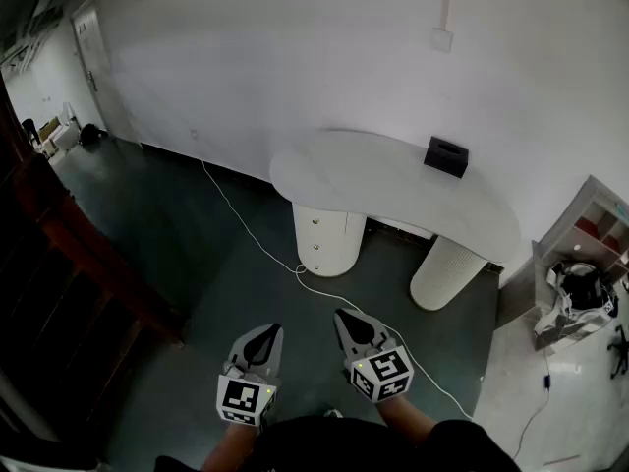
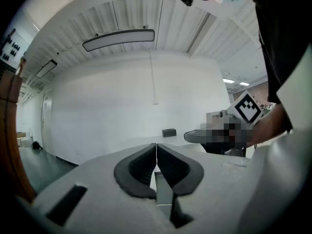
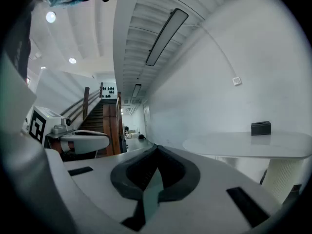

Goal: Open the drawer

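Drawer (image 1: 322,234) looks shut, in the round pedestal under the far desk (image 1: 378,175). Left gripper (image 1: 266,333) and right gripper (image 1: 346,321) near the person, jaws pressed together, empty, well apart from it. Whole task left.

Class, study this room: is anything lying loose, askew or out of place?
A white cable trails loose across the dark floor, past the drawer pedestal. Beside the shelf unit at the right, clutter is heaped. Nothing looks spilled or broken.
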`<state>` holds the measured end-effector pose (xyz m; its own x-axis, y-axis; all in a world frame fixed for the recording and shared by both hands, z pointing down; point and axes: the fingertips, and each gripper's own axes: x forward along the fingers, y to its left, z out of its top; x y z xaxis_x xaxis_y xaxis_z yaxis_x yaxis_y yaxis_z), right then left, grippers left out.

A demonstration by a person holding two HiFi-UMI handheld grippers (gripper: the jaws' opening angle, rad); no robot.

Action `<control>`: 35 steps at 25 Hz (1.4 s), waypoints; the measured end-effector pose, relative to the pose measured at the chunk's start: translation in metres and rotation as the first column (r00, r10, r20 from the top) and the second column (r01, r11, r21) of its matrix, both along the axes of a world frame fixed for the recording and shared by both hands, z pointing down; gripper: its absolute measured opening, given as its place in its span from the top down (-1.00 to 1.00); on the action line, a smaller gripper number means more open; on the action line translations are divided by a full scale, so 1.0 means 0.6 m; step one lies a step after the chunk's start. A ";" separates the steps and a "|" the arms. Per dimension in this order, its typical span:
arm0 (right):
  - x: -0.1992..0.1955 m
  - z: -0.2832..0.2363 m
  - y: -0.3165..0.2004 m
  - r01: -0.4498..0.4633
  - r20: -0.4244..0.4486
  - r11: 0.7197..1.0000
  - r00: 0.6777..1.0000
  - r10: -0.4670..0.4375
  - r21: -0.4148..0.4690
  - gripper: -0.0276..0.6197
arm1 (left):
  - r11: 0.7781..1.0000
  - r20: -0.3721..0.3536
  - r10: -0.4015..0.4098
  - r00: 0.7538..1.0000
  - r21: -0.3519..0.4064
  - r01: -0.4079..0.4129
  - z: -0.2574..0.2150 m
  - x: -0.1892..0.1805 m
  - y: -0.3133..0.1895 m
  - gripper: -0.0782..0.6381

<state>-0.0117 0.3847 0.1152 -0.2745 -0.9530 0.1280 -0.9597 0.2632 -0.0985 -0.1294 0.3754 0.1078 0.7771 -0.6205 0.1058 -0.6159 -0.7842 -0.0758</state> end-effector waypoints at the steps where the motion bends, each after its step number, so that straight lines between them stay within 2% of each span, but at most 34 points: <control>1: 0.005 0.004 -0.003 0.004 -0.003 1.000 1.000 -0.004 -0.003 0.91 | 1.000 -0.001 -0.007 1.000 0.002 0.007 0.002 0.004 -0.002 0.73; 5: 0.020 0.019 -0.017 0.028 0.005 1.000 1.000 -0.028 -0.013 0.91 | 1.000 -0.007 -0.026 1.000 0.001 0.026 0.018 0.022 -0.007 0.73; 9: 0.032 0.038 -0.031 0.046 0.014 0.998 0.999 -0.046 -0.036 0.91 | 0.997 0.008 -0.050 0.999 -0.050 0.051 0.045 0.035 -0.003 0.72; 14: 0.040 0.068 -0.053 0.048 0.041 0.997 0.998 -0.046 -0.064 0.90 | 0.997 0.034 -0.040 0.999 -0.065 0.042 0.074 0.049 -0.023 0.71; 15: 0.041 0.074 -0.060 0.046 0.050 0.997 0.998 -0.042 -0.070 0.76 | 0.996 0.039 -0.038 0.999 -0.085 0.041 0.080 0.051 -0.031 0.66; 16: 0.042 0.079 -0.069 0.041 0.057 0.996 0.998 -0.037 -0.077 0.59 | 0.995 0.044 -0.034 0.998 -0.097 0.038 0.087 0.052 -0.041 0.53; 18: 0.044 0.089 -0.089 0.032 0.058 0.996 0.998 -0.027 -0.089 0.59 | 0.995 0.046 -0.025 0.999 -0.097 0.029 0.103 0.055 -0.068 0.34; 20: 0.046 0.098 -0.113 0.023 0.055 0.995 0.998 -0.018 -0.095 0.59 | 0.994 0.047 -0.017 0.999 -0.104 0.022 0.117 0.057 -0.098 0.31; 27: 0.073 0.129 -0.226 -0.051 0.049 0.990 0.997 0.058 -0.128 0.57 | 0.985 0.078 0.080 0.994 -0.160 -0.067 0.151 0.093 -0.226 0.28; 31: 0.083 0.142 -0.295 -0.102 0.052 0.983 0.992 0.111 -0.155 0.57 | 0.980 0.094 0.140 0.986 -0.158 -0.124 0.166 0.102 -0.306 0.28; 35: 0.092 0.159 -0.357 -0.145 0.053 0.973 0.986 0.156 -0.180 0.57 | 0.967 0.105 0.195 0.975 -0.186 -0.173 0.185 0.114 -0.378 0.28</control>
